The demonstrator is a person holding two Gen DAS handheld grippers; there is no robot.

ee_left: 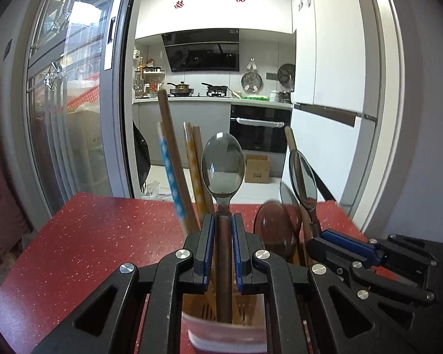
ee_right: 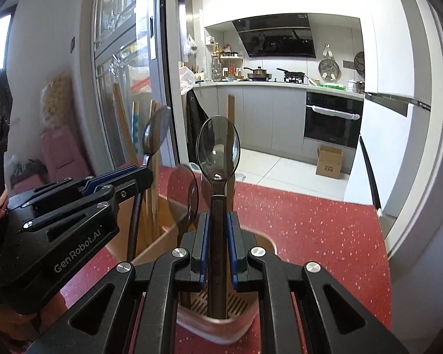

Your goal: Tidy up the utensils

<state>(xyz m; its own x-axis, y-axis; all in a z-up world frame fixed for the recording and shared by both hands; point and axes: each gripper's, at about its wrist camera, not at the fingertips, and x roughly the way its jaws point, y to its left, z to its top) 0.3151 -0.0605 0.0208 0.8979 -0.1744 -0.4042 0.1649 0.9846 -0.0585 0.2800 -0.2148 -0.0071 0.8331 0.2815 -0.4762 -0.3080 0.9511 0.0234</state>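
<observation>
Red speckled tabletop (ee_left: 88, 236) carries a pink utensil holder (ee_right: 221, 329), the landmark for everything here, with a kitchen beyond the far edge.

Left gripper (ee_left: 223, 221) has its blue-padded jaws pressed onto the dark handle of a metal spoon (ee_left: 223, 168); the bowl stands upright above the pads and the handle runs down into the holder's slotted compartment. Right gripper (ee_right: 218, 221) likewise pinches the handle of a second spoon (ee_right: 218, 150), bowl up, its lower end inside the holder over the perforated floor.

Already standing in the holder, behind the left-held spoon, are several chopsticks (ee_left: 174, 177), some wrapped in patterned sleeves, plus wooden handles. Between the two held spoons a third spoon bowl (ee_left: 274, 227) shows, blurred, apparently resting in the holder too.

Judging by this, the sorting looks well advanced: most pieces are upright in the holder, and both spoons seem partly lowered in. What remains, likely, is letting both go and pulling the grippers clear; no loose utensils show on the table around the holder.
</observation>
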